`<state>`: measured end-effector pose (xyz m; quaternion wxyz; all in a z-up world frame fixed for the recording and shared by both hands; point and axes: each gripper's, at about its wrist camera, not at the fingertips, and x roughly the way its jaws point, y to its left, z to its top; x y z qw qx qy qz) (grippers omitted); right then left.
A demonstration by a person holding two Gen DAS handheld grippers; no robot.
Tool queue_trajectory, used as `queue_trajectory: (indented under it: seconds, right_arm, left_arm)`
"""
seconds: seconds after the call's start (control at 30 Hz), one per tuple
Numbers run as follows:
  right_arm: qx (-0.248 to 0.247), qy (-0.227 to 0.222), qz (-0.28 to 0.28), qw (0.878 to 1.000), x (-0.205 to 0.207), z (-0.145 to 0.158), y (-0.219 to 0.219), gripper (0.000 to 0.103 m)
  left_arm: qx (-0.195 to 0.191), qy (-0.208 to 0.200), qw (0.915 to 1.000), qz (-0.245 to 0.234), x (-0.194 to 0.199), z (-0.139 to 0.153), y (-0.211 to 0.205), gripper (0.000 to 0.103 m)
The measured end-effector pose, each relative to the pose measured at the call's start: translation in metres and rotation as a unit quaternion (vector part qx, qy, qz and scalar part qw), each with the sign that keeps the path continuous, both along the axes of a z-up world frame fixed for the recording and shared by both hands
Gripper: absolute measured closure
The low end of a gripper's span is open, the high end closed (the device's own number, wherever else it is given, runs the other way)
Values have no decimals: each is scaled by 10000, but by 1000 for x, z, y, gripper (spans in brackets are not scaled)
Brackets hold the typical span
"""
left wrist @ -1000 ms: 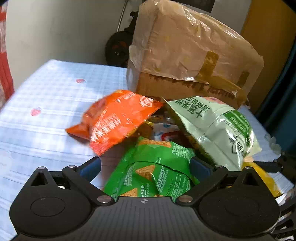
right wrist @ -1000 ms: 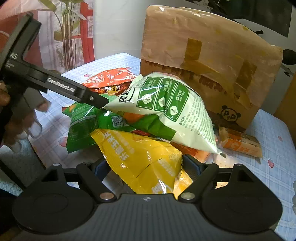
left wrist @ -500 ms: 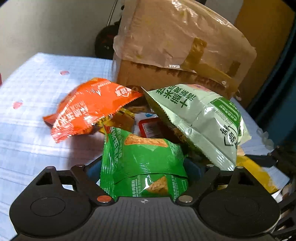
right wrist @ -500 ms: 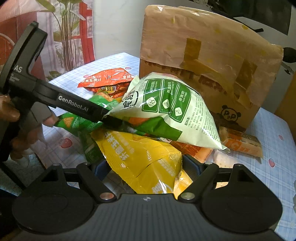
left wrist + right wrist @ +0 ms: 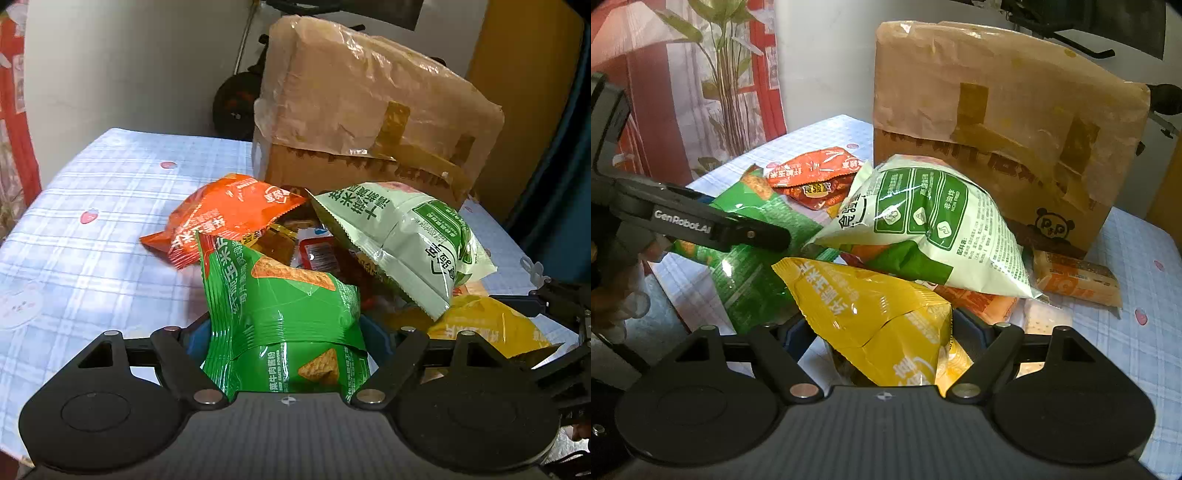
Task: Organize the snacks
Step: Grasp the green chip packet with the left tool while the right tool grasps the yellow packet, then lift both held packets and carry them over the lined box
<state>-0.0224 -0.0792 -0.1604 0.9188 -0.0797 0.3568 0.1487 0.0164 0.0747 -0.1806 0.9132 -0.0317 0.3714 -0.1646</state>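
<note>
The green chip bag (image 5: 284, 325) stands between the blue pads of the left gripper (image 5: 286, 339). Its fingers have just been closing on it; the bag is creased at the waist where the pads press its sides, so it is gripped, its top end tilted toward the heap. Just right of it, the yellow snack bag (image 5: 875, 314) sits in the same way in the right gripper (image 5: 886, 332). Those fingers have also been closing, partway in, and the bag fills the gap and buckles between the pads.

Both bags belong to a loose heap of snacks in the middle of the counter (image 5: 92, 229), which is covered by a pale blue checked cloth with small strawberry prints. A large pale green bag (image 5: 923, 229) lies tilted across the top of the heap, its lower edge overlapping the yellow one. An orange-red bag (image 5: 229, 218) rests at the far left side, partly over smaller red and brown packets. A small orange packet (image 5: 1075, 277) lies flat to the right, near the foot of a big cardboard box (image 5: 1004, 125) wrapped in plastic film and brown tape, standing behind the heap.

In the right wrist view a hand (image 5: 617, 291) holds the left gripper's handle.
</note>
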Motion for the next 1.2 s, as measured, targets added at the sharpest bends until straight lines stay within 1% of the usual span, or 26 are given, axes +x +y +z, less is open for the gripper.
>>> queue_trajectory:
  seconds: [0.27, 0.47, 0.5, 0.67, 0.73, 0.87, 1.03, 1.2]
  right_arm:
    - [258, 79, 7, 9996, -11, 7, -9, 23]
    - [365, -36, -33, 9993, -30, 17, -20, 24]
    - [428, -79, -53, 9990, -33, 21, -23, 26]
    - [695, -328, -209, 9968, -42, 42, -38, 26]
    - [727, -417, -238, 9962, -43, 49, -41, 27]
    - [975, -542, -310, 9933, -42, 65, -50, 28]
    - [1421, -776, -467, 9857, -36, 96, -70, 28]
    - [1665, -1080, -569, 9785, -24, 127, -85, 28]
  left_arm:
    - [30, -104, 9998, 154, -26, 13, 3, 21]
    - [-42, -325, 9989, 321, -46, 28, 6, 21]
    - [-68, -390, 9986, 337, -48, 33, 7, 21]
    - [-85, -806, 9960, 382, -55, 60, 4, 21]
    - [-118, -924, 9948, 404, -55, 70, 2, 21]
    - [-214, -1162, 9922, 397, -56, 91, -1, 21]
    - [-245, -1468, 9883, 332, -53, 117, -9, 21]
    - [-313, -1726, 9842, 254, -38, 140, -18, 20]
